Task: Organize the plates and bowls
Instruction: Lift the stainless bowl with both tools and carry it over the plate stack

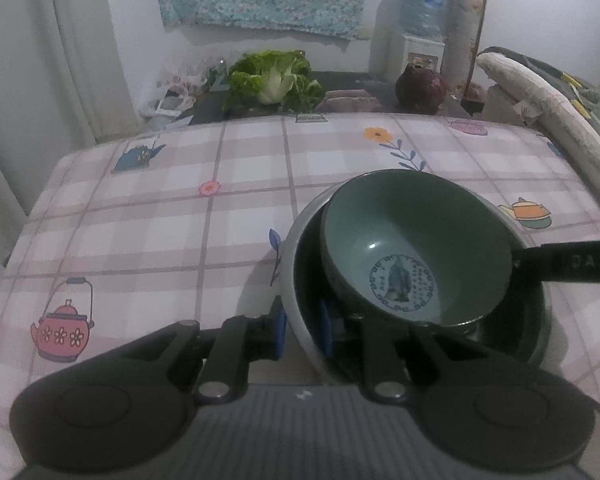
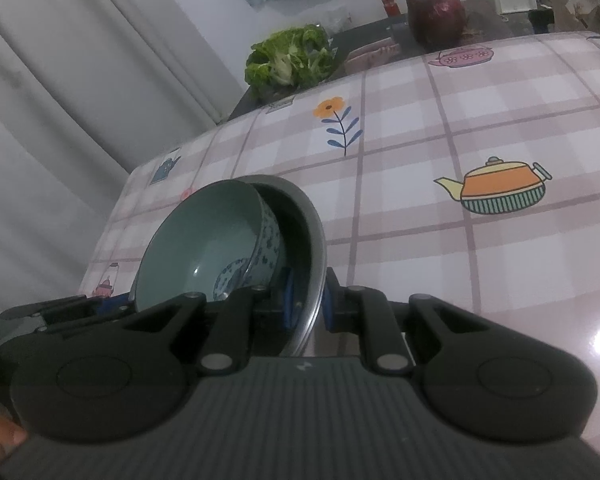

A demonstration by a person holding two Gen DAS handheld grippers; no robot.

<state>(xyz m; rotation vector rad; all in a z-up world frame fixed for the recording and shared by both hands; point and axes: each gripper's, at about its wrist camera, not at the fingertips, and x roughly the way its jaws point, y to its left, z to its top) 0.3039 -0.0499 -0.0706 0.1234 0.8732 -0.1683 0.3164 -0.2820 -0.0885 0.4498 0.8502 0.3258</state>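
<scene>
Low in the left wrist frame, the left gripper (image 1: 302, 330) pinches the near rim of the large bowl (image 1: 300, 240). The right gripper (image 2: 306, 304) clamps the same bowl's rim, seemingly to share its weight. A green bowl (image 1: 412, 240) leans tilted inside. Beyond lies bare checked tablecloth (image 1: 160, 208); at the upper centre, lettuce (image 1: 276, 78) sits far clear.
</scene>
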